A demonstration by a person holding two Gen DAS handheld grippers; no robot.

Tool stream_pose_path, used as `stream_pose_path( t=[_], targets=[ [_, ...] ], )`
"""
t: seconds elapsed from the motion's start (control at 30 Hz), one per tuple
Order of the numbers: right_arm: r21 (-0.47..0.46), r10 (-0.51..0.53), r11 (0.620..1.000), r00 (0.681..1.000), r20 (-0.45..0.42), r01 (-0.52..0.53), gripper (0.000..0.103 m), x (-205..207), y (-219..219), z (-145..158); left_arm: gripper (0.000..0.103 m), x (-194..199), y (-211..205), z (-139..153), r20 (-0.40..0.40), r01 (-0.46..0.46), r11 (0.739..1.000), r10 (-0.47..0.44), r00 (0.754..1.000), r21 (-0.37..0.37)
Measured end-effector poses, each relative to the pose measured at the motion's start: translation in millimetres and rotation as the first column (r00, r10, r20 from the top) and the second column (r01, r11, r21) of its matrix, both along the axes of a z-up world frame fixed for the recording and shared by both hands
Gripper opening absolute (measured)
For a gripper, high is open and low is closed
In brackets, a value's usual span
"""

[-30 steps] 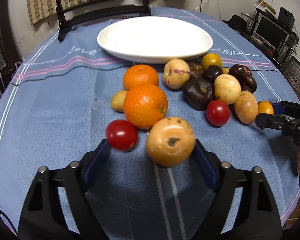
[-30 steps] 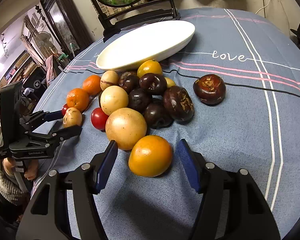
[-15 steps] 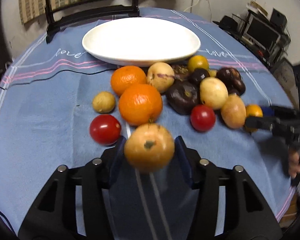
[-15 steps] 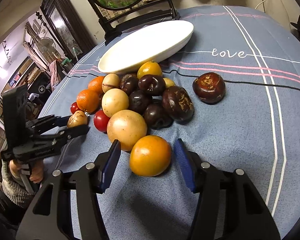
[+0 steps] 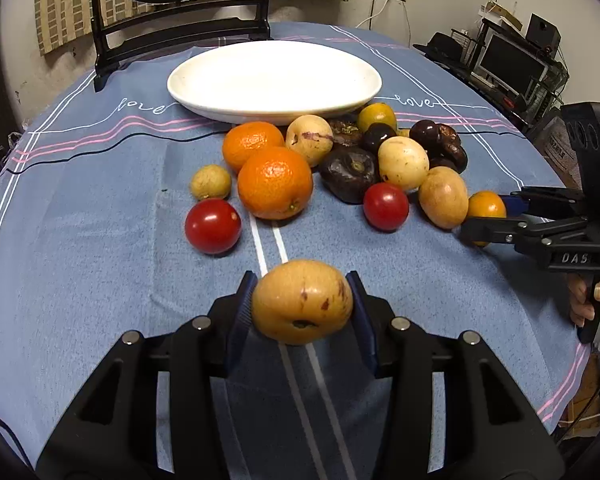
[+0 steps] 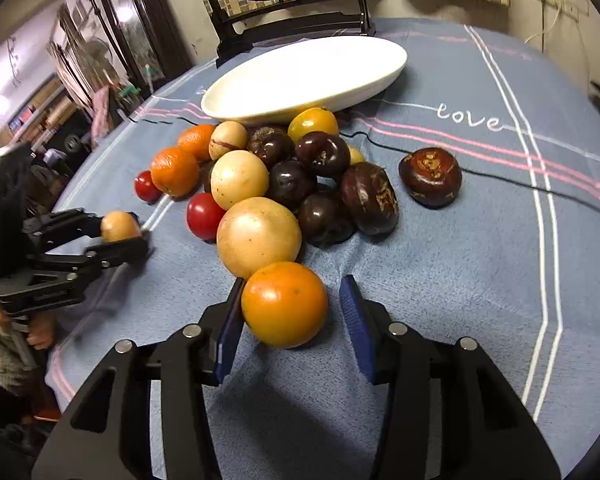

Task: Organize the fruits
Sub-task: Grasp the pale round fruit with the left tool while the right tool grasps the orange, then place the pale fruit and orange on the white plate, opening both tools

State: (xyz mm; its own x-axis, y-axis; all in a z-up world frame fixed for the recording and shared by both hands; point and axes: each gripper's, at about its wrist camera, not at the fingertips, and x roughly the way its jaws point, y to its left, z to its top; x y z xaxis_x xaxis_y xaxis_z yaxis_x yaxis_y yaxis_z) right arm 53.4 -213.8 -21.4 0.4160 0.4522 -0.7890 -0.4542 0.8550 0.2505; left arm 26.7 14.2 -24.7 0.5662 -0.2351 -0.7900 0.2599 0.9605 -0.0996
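My left gripper is shut on a tan speckled fruit and holds it above the cloth, back from the pile; it also shows in the right wrist view. My right gripper is open around a small orange fruit resting on the cloth; the left pad touches it, the right pad stands apart. The white oval plate lies empty behind the pile of oranges, red tomatoes, pale yellow fruits and dark purple fruits.
A blue striped cloth covers the round table. A black wooden stand stands behind the plate. One dark fruit lies apart to the right of the pile. Shelves with electronics stand beyond the right edge.
My left gripper closed on the tan fruit, lifted it and drew back from the pile. My right gripper narrowed around the small orange fruit and moved slightly forward.
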Motion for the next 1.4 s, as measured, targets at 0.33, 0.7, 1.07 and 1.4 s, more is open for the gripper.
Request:
stream_pose_path(
  t=[0.33,0.7,1.07,1.4],
  targets=[
    [0.023,-0.018,1.000,1.000,0.011,0.017,0.038,-19,-10,6,0.046,-8,6,6,0.003,0.000,0.999,0.000,1.000,-0.047],
    [0.110,-0.053,0.993,0.987,0.150,0.037,0.038,66,19,78,0.046,100,0,73,0.076,-0.080,0.996,0.083,0.994,-0.038],
    [0.019,-0.089,0.996,0.993,0.076,0.088,0.039,166,54,33,0.047,188,3,27,-0.005,-0.152,0.988,0.152,0.988,-0.002],
    [0.037,-0.109,0.994,0.977,0.181,0.104,0.072,159,48,44,0.087,178,9,30,0.054,-0.176,0.984,0.176,0.983,0.012]
  ],
)
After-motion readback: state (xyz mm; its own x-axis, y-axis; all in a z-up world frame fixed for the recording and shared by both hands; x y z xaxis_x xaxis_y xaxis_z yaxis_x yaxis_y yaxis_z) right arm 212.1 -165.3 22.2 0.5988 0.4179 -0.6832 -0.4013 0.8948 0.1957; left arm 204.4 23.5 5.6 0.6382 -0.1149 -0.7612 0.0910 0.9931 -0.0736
